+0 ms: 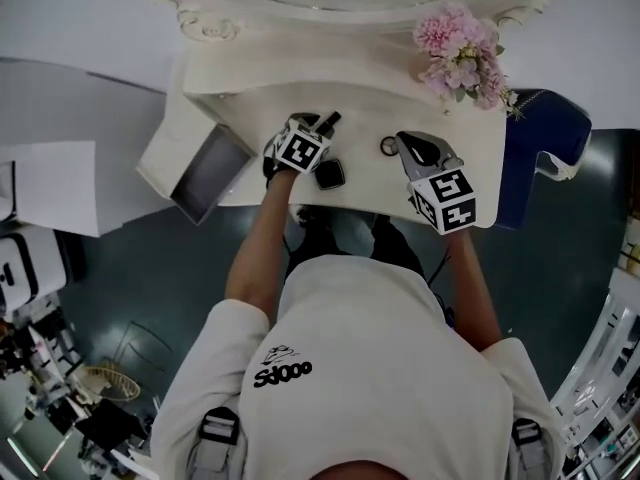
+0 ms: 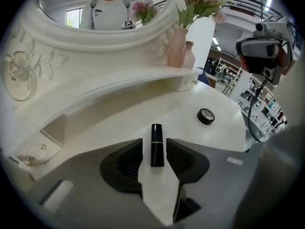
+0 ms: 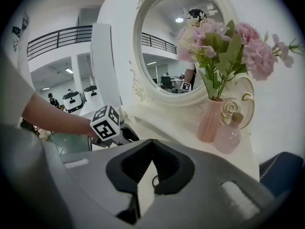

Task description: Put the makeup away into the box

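The white dressing table point(image 1: 360, 88) has its box point(image 1: 205, 173) open at the left edge, with nothing visible inside. The left gripper point(image 2: 155, 149) has its jaws released around a black lipstick point(image 2: 157, 136) lying on the table. The right gripper point(image 3: 151, 142) is clenched and empty. A round compact point(image 2: 206, 116) lies further right, so the packing looks unstarted.

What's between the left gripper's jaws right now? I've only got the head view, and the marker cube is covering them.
Observer: In the left gripper view, the left gripper has its jaws apart. A black lipstick lies on the tabletop between them, with a gap on each side, so it isn't gripped.
Operator: And the right gripper, is it carrying anything?
Observer: No. The right gripper view shows the right gripper with its jaw tips together and nothing held.
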Demonstrator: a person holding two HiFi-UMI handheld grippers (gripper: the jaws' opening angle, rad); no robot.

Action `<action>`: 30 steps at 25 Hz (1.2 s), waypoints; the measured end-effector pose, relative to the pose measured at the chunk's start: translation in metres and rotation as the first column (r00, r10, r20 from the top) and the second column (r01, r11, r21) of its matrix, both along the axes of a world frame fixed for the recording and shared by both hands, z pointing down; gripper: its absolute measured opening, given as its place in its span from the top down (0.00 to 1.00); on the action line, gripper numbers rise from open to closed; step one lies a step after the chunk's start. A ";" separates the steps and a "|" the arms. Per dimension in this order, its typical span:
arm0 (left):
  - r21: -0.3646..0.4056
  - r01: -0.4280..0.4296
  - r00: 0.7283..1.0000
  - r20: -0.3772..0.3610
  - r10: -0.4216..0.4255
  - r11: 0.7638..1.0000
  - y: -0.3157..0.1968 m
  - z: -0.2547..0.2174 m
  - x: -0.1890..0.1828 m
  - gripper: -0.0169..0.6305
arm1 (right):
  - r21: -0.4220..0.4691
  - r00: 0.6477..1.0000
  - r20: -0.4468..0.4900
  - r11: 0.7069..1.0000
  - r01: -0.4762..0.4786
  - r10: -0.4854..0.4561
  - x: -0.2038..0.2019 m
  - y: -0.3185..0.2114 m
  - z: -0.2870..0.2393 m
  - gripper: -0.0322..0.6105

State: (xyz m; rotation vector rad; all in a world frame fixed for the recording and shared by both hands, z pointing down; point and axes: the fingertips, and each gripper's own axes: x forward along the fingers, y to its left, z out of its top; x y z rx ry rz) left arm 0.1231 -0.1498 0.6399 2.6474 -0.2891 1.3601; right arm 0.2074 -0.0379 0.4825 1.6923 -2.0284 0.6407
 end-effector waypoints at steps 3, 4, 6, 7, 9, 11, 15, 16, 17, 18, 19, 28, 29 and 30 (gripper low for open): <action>-0.046 -0.049 0.997 0.055 0.051 0.998 0.007 0.020 0.004 0.72 | -0.003 1.000 0.003 1.000 -0.025 0.025 0.000 0.003 0.000 0.95; -0.047 -0.063 0.996 0.066 0.066 0.997 0.008 0.023 0.006 0.73 | -0.007 0.999 -0.003 0.999 -0.032 0.032 0.001 0.004 0.000 0.95; -0.023 -0.087 0.993 0.074 0.088 0.996 0.007 0.023 0.010 0.77 | -0.012 0.999 -0.018 0.999 -0.041 0.041 0.002 0.006 0.002 0.95; -0.006 -0.096 0.993 0.071 0.096 0.995 0.006 0.021 0.012 0.79 | -0.012 0.999 -0.027 0.999 -0.042 0.042 0.002 0.007 0.003 0.95; -0.010 -0.095 0.992 0.083 0.095 0.995 0.008 0.025 0.009 0.79 | -0.008 0.998 -0.044 0.999 -0.043 0.043 0.002 0.010 0.004 0.95; 0.000 -0.098 0.992 0.074 0.098 0.995 0.009 0.022 0.010 0.79 | -0.001 0.998 -0.052 0.999 -0.044 0.043 0.001 0.011 0.004 0.95; 0.071 -0.100 0.995 0.003 0.100 0.992 0.003 -0.011 0.012 0.80 | 0.015 0.998 -0.054 1.000 -0.017 0.018 -0.004 0.005 0.002 0.95; 0.079 -0.091 0.996 -0.011 0.092 0.993 0.002 -0.019 0.008 0.80 | 0.019 0.998 -0.057 1.000 -0.006 0.007 -0.007 0.002 0.002 0.95; 0.089 -0.080 0.996 -0.026 0.083 0.993 0.001 -0.029 0.003 0.80 | 0.025 0.998 -0.059 1.000 0.006 -0.004 -0.010 -0.001 0.001 0.95; 0.103 -0.069 0.996 -0.044 0.074 0.992 -0.001 -0.039 -0.002 0.80 | 0.034 0.998 -0.057 0.999 0.017 -0.015 -0.015 -0.006 0.000 0.95; 0.121 -0.057 0.996 -0.063 0.065 0.991 -0.004 -0.050 -0.008 0.80 | 0.046 0.998 -0.051 0.999 0.028 -0.026 -0.019 -0.012 -0.001 0.95; 0.228 0.235 0.966 -0.164 -0.201 0.945 -0.056 -0.119 -0.121 0.80 | 0.102 0.982 -0.017 0.977 0.189 -0.188 -0.088 -0.071 -0.015 0.95; 0.225 0.266 0.959 -0.161 -0.234 0.937 -0.060 -0.119 -0.137 0.80 | 0.103 0.979 -0.016 0.974 0.204 -0.203 -0.097 -0.076 -0.016 0.95; 0.220 0.296 0.951 -0.155 -0.266 0.929 -0.063 -0.117 -0.152 0.80 | 0.103 0.976 -0.013 0.971 0.216 -0.216 -0.105 -0.081 -0.016 0.95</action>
